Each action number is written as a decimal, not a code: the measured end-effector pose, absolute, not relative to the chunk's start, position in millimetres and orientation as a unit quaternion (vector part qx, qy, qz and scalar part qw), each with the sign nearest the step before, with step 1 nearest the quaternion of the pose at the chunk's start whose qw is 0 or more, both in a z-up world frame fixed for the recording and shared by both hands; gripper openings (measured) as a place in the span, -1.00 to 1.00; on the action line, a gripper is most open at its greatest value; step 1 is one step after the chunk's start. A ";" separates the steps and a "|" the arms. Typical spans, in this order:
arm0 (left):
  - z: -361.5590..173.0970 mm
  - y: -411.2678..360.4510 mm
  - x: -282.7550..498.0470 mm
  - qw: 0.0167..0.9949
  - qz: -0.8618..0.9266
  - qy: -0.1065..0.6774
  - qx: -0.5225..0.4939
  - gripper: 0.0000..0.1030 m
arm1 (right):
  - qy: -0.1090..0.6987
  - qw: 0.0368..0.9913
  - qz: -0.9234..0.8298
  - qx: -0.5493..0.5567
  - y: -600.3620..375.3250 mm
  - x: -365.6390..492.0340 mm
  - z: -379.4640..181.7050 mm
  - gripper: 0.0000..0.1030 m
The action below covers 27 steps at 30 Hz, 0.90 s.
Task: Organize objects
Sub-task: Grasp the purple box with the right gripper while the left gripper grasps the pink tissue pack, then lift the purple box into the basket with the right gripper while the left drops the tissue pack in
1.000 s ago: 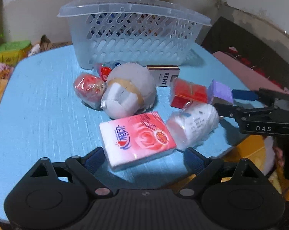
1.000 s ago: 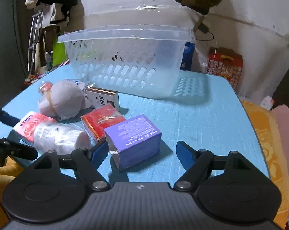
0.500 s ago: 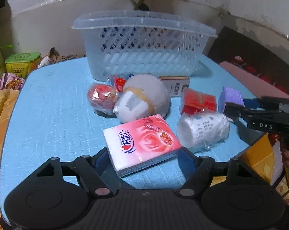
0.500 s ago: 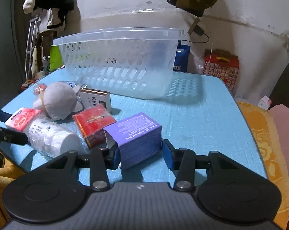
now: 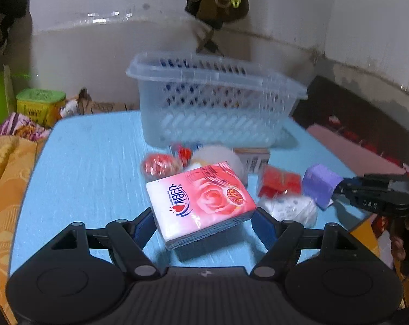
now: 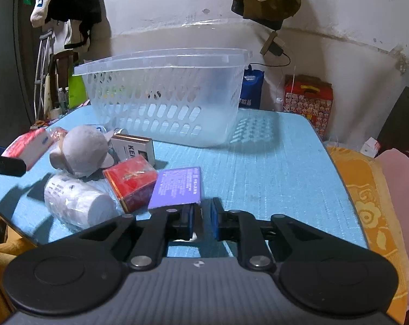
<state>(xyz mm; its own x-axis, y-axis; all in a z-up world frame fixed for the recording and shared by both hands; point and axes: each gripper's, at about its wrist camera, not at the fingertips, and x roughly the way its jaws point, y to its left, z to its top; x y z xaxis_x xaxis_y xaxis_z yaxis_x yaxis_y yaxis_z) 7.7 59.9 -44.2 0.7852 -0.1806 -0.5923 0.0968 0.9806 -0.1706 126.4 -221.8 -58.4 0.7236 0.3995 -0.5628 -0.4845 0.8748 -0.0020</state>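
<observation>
- Left gripper (image 5: pixel 203 223): its blue pads sit against both sides of the pink tissue pack (image 5: pixel 200 201), which it holds at centre frame, raised above the blue table (image 5: pixel 90 168); the pack's shadow falls on the table below it.
- Right gripper (image 6: pixel 201 220): fingers drawn in to a narrow gap at lower centre of the right wrist view. The purple box (image 6: pixel 177 187) leans tilted against the outer side of the left finger (image 6: pixel 188 222), not between the pads. Whether that finger bears on the box cannot be told.
- In the left wrist view, the right gripper (image 5: pixel 340 187) enters from the right edge, with the purple box (image 5: pixel 319 184) at its tip.
- Clear basket (image 6: pixel 163 94): upright on the table in the upper centre of the frame, behind the loose items.
- Loose items, left half of the right wrist view: a wrapped white roll (image 6: pixel 78 203) lies on its side at lower left; a red box (image 6: pixel 131 181) lies just beside the purple box; a grey plush ball (image 6: pixel 83 150) sits behind the roll; a white carton printed "KE" (image 6: pixel 134 147) stands between the ball and the basket.
- The left wrist view is motion-blurred; a red wrapped item (image 5: pixel 158 166) is seen left of the tissue pack, detail unclear.
</observation>
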 end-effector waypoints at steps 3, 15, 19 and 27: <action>-43.4 61.1 8.2 0.943 -0.074 0.316 -0.071 0.53 | 0.281 0.927 0.236 -0.075 -222.0 126.1 -58.2 -0.85; -31.0 60.0 2.1 0.955 -0.080 0.276 -0.069 0.53 | 0.263 0.933 0.230 -0.090 -218.6 123.2 -40.8 -0.97; -29.6 60.3 1.4 0.956 -0.082 0.273 -0.072 0.53 | 0.283 0.926 0.233 -0.093 -213.8 129.5 -52.9 -0.97; -25.6 67.3 -4.2 0.961 -0.081 0.252 -0.080 0.53 | 0.232 0.938 0.234 -0.102 -211.1 114.5 -35.4 -0.98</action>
<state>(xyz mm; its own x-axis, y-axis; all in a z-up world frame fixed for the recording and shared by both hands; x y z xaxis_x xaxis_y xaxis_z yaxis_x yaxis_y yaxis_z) -4.2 67.3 -25.6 0.8603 -0.1956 -0.4708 0.1152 0.9742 -0.1943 114.5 -211.1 -35.4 0.7820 0.3925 -0.4842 -0.4875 0.8692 -0.0826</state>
